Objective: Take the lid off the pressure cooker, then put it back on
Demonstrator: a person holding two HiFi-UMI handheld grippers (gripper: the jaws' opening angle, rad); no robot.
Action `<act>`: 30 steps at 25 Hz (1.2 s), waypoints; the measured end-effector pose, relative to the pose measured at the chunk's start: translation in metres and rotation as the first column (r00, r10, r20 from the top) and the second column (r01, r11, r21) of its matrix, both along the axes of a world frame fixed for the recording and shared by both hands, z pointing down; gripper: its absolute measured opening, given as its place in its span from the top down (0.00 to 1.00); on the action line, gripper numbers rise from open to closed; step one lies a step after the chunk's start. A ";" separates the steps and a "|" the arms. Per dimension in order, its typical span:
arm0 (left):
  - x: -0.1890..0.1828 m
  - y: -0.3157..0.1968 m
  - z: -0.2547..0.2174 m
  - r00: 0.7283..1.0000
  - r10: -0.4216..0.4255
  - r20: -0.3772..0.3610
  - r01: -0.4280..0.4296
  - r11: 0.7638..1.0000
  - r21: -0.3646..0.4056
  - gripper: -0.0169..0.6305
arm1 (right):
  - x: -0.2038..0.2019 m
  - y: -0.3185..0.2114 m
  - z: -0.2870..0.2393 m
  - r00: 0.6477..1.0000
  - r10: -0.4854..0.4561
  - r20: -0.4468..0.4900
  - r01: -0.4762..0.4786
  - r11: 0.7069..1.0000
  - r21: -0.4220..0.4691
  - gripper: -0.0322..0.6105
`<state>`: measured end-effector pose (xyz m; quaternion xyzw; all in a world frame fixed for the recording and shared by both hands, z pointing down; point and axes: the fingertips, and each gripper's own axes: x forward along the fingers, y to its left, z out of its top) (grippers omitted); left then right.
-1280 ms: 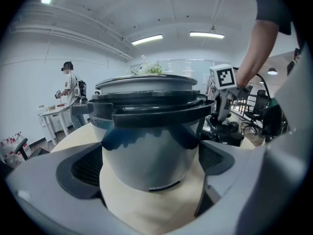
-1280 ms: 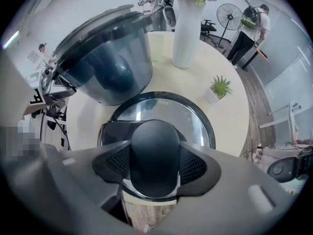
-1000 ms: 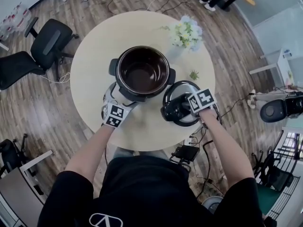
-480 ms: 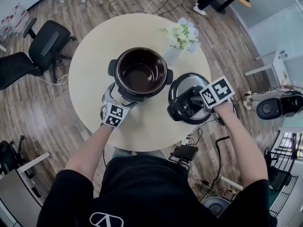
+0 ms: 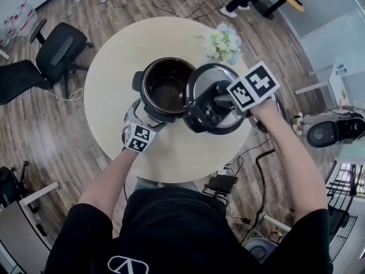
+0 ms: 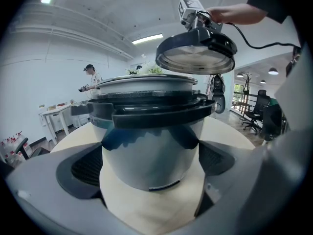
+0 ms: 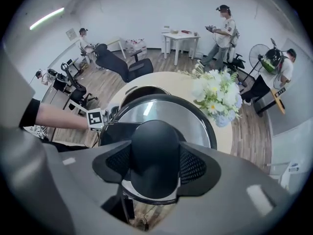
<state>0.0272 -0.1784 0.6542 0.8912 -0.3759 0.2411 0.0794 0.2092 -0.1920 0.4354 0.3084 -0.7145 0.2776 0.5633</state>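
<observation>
The open pressure cooker pot (image 5: pixel 165 90) stands on the round table (image 5: pixel 117 56), its dark inside showing. My left gripper (image 5: pixel 142 121) reaches in from the near side, and its pads (image 6: pixel 85 168) press both flanks of the steel body (image 6: pixel 151 146). The lid (image 5: pixel 202 84), silver with a black rim, hangs in the air over the pot's right rim. My right gripper (image 5: pixel 215 104) points steeply down and is shut on the lid's black knob (image 7: pixel 155 151). From the left gripper view the lid (image 6: pixel 195 53) floats above and right of the pot, slightly tilted.
A vase of white flowers (image 5: pixel 225 41) stands on the table behind the lid. A cable trails off the table's right edge. Office chairs (image 5: pixel 54 53) stand to the left, a black device (image 5: pixel 223 182) lies on the floor by my feet, and people stand farther back (image 7: pixel 222 28).
My right gripper lifted the lid off the table at the right and carried it up and left over the pot's right rim. The left gripper and pot stayed put.
</observation>
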 end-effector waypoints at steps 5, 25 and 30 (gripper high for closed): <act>-0.019 -0.008 0.002 1.000 0.003 -0.003 -0.003 1.000 -0.010 0.06 | -0.067 -0.034 0.008 0.999 -0.040 0.021 0.040 0.999 -0.013 0.51; -0.004 0.000 -0.005 1.000 0.003 -0.006 -0.003 1.000 -0.001 0.06 | -0.136 -0.078 0.058 0.993 -0.122 -0.005 0.121 0.990 -0.072 0.51; -0.008 -0.002 -0.003 1.000 0.002 -0.007 -0.002 1.000 -0.001 0.06 | -0.148 -0.076 0.072 0.994 -0.106 -0.024 0.104 0.991 -0.079 0.51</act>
